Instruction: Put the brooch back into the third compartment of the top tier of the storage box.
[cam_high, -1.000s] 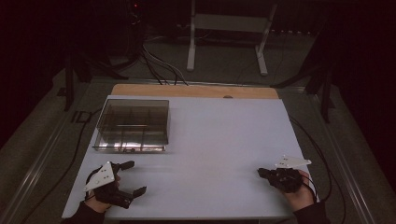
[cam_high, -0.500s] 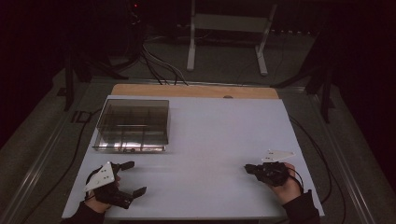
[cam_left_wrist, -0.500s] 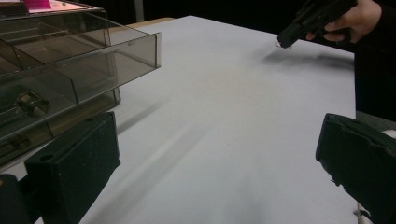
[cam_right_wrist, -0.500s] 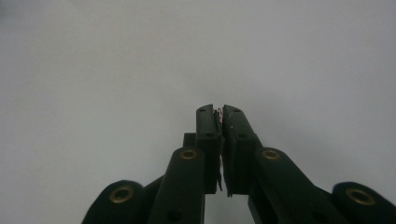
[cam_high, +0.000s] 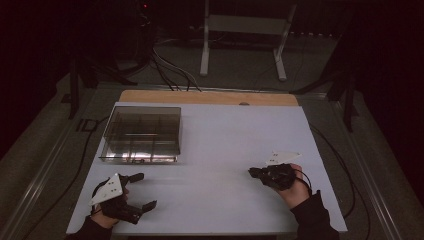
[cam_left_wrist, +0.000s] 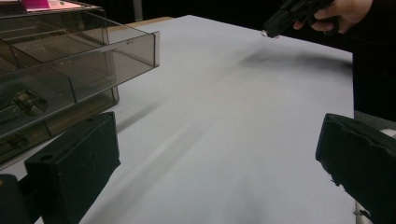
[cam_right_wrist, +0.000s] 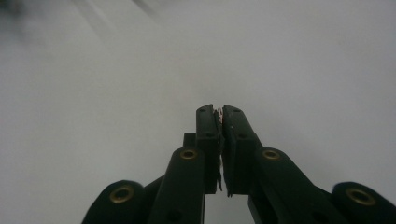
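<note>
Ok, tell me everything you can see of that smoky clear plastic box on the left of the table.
The smoky, see-through plastic organiser box sits flat on the white table, toward its far left, ahead of the left gripper. Thin inner walls split it into compartments. The left gripper view shows a drawer-like tray jutting from the front and a small metal part in a near compartment; what that part is I cannot tell. Nothing but the table touches the box.

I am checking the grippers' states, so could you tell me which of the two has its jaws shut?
The right gripper: its two black pads meet, with a tiny thin thing pinched between their tips. The left gripper stands wide open.
</note>
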